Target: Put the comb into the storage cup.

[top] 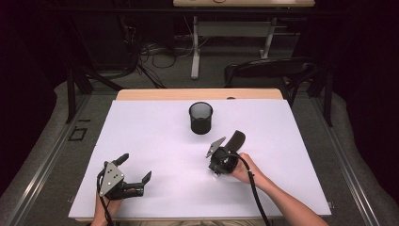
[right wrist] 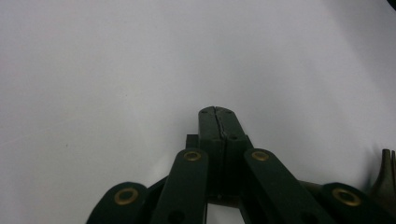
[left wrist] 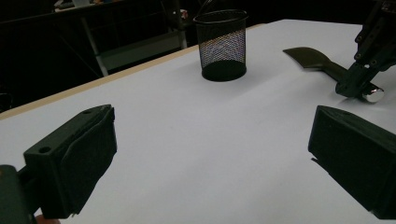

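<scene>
right tongs (top: 221, 170) closed on a spatula's (top: 235, 139) handle, left tongs (top: 136, 167) open, mesh cup (top: 201, 117) interior unclear.

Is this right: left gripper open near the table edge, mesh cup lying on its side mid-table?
Not quite. The mesh cup stands upright, open end up, as the left gripper view shows. The rest holds: the left gripper is open, near the table edge closest to the person.

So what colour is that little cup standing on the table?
Black wire mesh cup, clearest in the left gripper view.
</scene>
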{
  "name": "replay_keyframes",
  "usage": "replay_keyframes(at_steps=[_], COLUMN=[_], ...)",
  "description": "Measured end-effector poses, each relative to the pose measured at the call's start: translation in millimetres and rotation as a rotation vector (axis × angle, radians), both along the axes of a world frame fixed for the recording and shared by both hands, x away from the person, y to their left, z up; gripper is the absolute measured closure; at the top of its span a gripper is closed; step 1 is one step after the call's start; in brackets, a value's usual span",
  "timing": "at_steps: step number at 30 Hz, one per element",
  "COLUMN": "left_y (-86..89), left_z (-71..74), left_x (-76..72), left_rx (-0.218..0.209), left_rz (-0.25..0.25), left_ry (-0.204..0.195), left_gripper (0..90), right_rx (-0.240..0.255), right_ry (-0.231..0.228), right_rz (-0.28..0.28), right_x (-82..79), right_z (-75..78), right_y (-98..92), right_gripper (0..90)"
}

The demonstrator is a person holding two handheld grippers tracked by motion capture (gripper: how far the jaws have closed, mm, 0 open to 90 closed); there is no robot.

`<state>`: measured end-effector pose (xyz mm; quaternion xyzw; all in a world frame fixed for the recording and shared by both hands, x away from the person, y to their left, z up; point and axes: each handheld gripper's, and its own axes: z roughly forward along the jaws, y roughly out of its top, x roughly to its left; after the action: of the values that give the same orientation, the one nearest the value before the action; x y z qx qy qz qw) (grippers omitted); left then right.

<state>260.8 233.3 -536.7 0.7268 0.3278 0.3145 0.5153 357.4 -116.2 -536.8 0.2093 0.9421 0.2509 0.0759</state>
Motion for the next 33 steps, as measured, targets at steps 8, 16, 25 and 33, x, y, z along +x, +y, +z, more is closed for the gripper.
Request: replay_keyframes(at_steps=[8, 16, 25, 33], left_y=[0.0, -0.1, -0.1, 0.1], left_z=[0.1, 0.2, 0.1, 0.1], left_x=[-0.1, 0.1, 0.4, 0.3], left_rx=[0.001, 0.003, 0.003, 0.003], left_rz=[0.000, 0.000, 0.000, 0.000], left_ry=[0.000, -0.003, -0.001, -0.002], left_gripper=[1.3, 1.3, 1.4, 1.3], right_rx=[-0.004, -0.020, -0.020, -0.029], right_ry=[0.004, 0.006, 0.002, 0.001], right_rz=[-0.004, -0.014, -0.031, -0.045], right_x=[-3.0, -8.2, -11.3, -14.1], right_z=[-0.1, -2.0, -2.2, -1.1], right_y=[-3.0, -10.2, -22.6, -29.2], right_gripper=[90.0, 90.0, 90.0, 90.0])
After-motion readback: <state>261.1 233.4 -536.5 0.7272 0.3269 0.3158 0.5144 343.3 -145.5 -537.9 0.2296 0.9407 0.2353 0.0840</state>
